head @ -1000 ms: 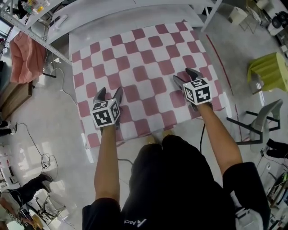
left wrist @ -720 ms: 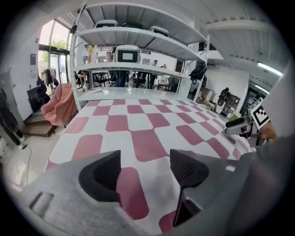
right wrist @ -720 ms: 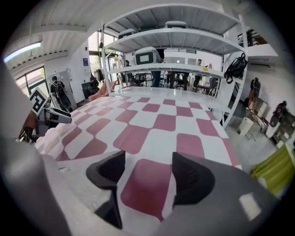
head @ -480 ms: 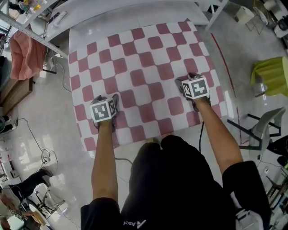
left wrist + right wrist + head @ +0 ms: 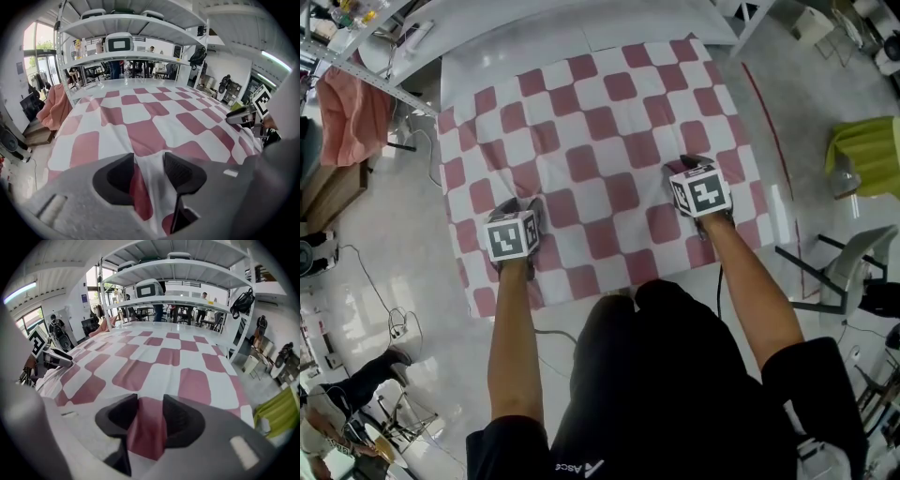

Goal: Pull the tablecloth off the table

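Observation:
A red-and-white checked tablecloth [image 5: 609, 122] covers the table. My left gripper [image 5: 517, 202] is pressed down on its near left part and my right gripper [image 5: 687, 166] on its near right part. In the left gripper view the jaws of my left gripper [image 5: 149, 165] are closing, and a raised fold of tablecloth [image 5: 140, 112] bunches up between them. In the right gripper view my right gripper [image 5: 150, 407] is closing too, over a red square of the tablecloth [image 5: 159, 357] that puckers in the gap. Neither fold looks pinched tight.
A bare strip of the white table [image 5: 534, 37] shows beyond the cloth. A peach cloth [image 5: 347, 108] hangs at the left. A yellow-green covered object [image 5: 867, 155] and a grey chair [image 5: 844, 272] stand on the right. Metal shelving [image 5: 126, 33] rises behind the table.
Both grippers came down from above the cloth onto its near part. Their jaws went from wide apart to narrower, gathering cloth between them. Wrinkles now spread from the left gripper.

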The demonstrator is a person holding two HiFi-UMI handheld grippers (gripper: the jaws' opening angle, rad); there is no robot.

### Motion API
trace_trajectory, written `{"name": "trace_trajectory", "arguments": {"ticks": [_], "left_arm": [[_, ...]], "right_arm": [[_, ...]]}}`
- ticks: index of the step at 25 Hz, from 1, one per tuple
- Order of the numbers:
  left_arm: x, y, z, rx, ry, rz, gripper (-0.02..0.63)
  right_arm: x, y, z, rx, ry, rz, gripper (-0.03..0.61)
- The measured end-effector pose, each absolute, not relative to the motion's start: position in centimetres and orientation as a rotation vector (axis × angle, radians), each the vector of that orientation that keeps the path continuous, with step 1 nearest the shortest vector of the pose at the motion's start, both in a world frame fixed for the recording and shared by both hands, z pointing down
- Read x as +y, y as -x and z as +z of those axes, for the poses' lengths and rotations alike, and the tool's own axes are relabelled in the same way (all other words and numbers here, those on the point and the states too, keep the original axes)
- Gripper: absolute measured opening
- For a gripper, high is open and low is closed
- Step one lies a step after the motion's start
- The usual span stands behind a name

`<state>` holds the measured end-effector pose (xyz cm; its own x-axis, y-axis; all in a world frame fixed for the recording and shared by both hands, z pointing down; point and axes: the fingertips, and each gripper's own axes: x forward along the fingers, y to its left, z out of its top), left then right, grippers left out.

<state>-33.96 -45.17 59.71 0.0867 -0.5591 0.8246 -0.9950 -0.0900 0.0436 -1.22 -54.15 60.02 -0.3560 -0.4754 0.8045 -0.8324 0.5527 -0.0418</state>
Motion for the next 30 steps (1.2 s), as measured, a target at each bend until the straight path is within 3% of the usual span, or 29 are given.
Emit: {"name": "trace_trajectory", "arguments": {"ticks": [9, 12, 19, 30], "left_arm": [[-45.6, 30.8, 59.1, -1.481, -1.835, 0.809, 0.018], [-45.6, 28.7, 59.1, -1.412, -1.887, 0.774, 0.017], [-44.9, 27.0, 58.2, -1.356, -1.983, 0.714, 0.017], [-37.8, 24.8, 53.6, -1.242, -2.206, 0.270, 0.017]], "right_arm": [[-53.8, 1.7, 59.9, -1.997, -1.077, 0.587, 0.058], [-53.7, 2.3, 59.8, -2.004, -1.058, 0.593, 0.011], [-52.1, 3.5, 59.5, -2.081, -0.916, 0.714, 0.006], [-42.2, 4.1, 57.2, -2.300, -0.803, 0.878, 0.006]]}}
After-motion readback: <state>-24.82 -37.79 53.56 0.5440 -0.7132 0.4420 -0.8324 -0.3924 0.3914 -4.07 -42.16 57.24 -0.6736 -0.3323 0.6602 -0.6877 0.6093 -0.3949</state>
